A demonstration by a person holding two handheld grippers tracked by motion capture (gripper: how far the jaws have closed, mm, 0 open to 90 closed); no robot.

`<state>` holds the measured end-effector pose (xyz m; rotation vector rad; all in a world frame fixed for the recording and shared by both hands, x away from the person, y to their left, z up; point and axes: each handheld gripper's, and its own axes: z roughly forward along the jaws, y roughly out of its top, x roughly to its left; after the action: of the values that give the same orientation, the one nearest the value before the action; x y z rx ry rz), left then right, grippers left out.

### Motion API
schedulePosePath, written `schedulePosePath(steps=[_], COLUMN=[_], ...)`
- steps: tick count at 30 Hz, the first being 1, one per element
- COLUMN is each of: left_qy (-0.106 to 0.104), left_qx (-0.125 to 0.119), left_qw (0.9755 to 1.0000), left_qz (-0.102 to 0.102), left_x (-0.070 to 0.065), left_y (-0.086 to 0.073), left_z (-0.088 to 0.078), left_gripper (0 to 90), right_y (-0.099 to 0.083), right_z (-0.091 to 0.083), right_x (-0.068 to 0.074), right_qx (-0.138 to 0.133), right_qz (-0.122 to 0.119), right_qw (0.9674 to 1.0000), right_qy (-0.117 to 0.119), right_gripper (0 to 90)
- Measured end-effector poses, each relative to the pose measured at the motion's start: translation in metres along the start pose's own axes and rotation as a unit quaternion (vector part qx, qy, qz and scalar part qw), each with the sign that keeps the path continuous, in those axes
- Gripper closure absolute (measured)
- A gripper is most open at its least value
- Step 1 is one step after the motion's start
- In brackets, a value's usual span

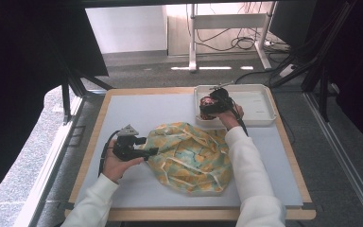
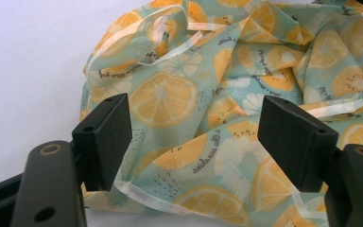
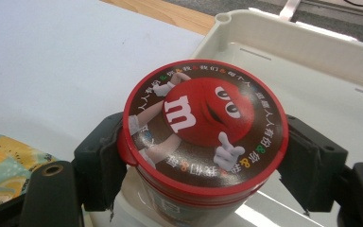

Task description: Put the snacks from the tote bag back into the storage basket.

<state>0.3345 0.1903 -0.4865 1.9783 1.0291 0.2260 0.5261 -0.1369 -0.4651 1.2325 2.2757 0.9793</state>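
While the left gripper [image 1: 147, 152] rests at the left edge of the fruit-print cloth [image 1: 191, 157], its two black tongs stand apart, with the cloth [image 2: 217, 113] lying loose between them and not pinched. That cloth sits crumpled in the middle of the white table [image 1: 137, 113]. Over at the far right side, the right gripper [image 1: 212, 105] has its tongs squeezed on both sides of a round candy tub [image 3: 203, 137] with a red lid. It holds the tub upright over the near left corner of the white tray [image 1: 260, 106].
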Motion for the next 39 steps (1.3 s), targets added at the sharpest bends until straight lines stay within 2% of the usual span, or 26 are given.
schedulePosePath(steps=[19,25,29,39], left_qy=[0.0,-0.001,-0.001,-0.001], left_qx=[0.002,0.004,0.004,0.005], left_qw=[1.0,1.0,1.0,1.0], left_qz=[0.001,0.002,0.003,0.002], left_x=[0.001,0.0,-0.001,0.0], left_y=[0.0,0.0,0.0,0.0], left_z=[0.001,0.002,0.002,0.003], left_gripper=[26.8,26.8,26.8,26.8], right_y=[-0.009,-0.01,-0.01,-0.009], right_z=[0.013,0.013,0.01,-0.003], right_x=[-0.002,-0.002,-0.002,-0.004], right_qx=[0.017,0.021,0.013,-0.004], right_qz=[-0.006,-0.004,0.008,0.017], right_qw=[0.9998,0.9998,0.9999,0.9999], right_qy=[-0.005,0.001,-0.001,-0.002], right_gripper=[24.4,21.7,15.5,13.6])
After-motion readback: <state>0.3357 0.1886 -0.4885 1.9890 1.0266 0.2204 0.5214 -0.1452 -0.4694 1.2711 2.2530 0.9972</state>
